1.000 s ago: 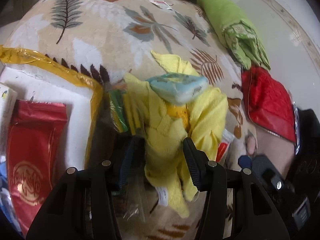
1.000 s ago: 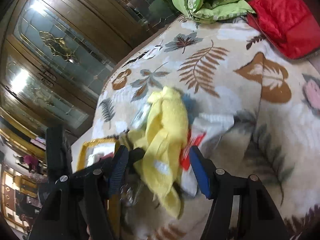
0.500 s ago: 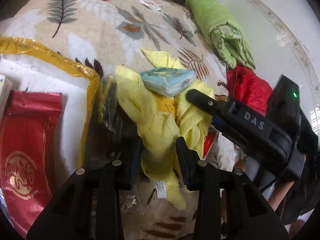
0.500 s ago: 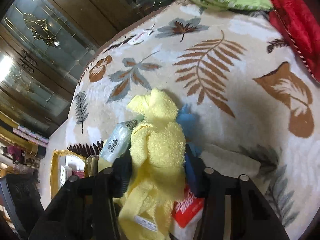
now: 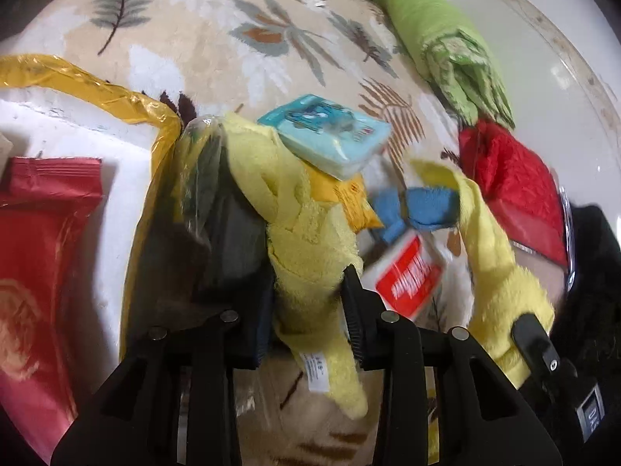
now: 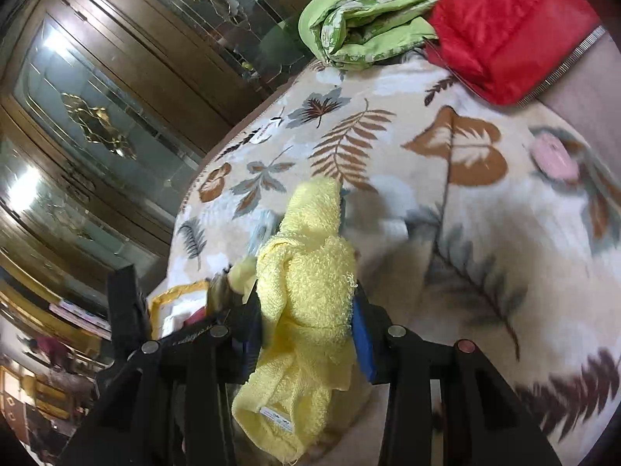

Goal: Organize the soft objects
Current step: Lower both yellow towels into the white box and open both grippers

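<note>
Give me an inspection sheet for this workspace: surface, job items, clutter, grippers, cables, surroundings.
Surface: leaf-patterned blanket.
Job's things: yellow towel bunched and lifted; blue cloth beside it; green bedding and red quilted fabric at the far edge.
Clutter: light blue packet on the towel, red-and-white packet, red pouch in a yellow-rimmed box.
Grippers: left gripper and right gripper both closing on the yellow towel.
Cables: nothing seen.
Surroundings: glass-fronted wooden cabinet.

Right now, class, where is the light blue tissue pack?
In the left wrist view, the light blue tissue pack sits near centre, atop the yellow towel, with the blue cloth to its lower right.
</note>
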Demonstrator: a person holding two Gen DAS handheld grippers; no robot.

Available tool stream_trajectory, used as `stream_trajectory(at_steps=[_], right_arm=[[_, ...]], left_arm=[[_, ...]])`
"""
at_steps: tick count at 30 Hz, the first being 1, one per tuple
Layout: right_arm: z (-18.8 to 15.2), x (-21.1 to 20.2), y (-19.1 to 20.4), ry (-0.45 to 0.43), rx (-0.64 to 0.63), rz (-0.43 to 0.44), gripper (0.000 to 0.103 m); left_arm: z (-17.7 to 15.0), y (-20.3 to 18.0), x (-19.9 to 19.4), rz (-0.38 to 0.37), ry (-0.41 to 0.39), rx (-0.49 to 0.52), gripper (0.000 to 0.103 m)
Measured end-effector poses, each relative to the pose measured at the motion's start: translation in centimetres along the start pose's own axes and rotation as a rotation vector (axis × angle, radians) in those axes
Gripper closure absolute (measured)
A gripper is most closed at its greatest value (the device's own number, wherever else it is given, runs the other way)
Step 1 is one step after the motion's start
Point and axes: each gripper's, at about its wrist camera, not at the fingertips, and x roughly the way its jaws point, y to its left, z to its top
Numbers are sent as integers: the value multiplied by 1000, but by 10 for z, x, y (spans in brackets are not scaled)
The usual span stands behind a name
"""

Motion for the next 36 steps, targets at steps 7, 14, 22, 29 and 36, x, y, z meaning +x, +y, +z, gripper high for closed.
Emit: stream_trajectory(at_steps=[7,14,22,29,36], right_arm=[[-14,-27,8,-53,-24,36,63],[-22,-60,22,-136,-41,105,63],[-44,-75,50,-94,-76,211,63],[-64,-52,114,-19,-181,304,63],[-63,-11,180,-26,-333,309,63]], left_arm=[[-32,3,-70,-183,-68,-5,72],[-69,24,-125,-252,-63,15,72],[-89,53,-178,-209,-115,22,72],[-84,91,-216,-149,-153,38,72],[-69,127,-223,-71,-134,73,72]])
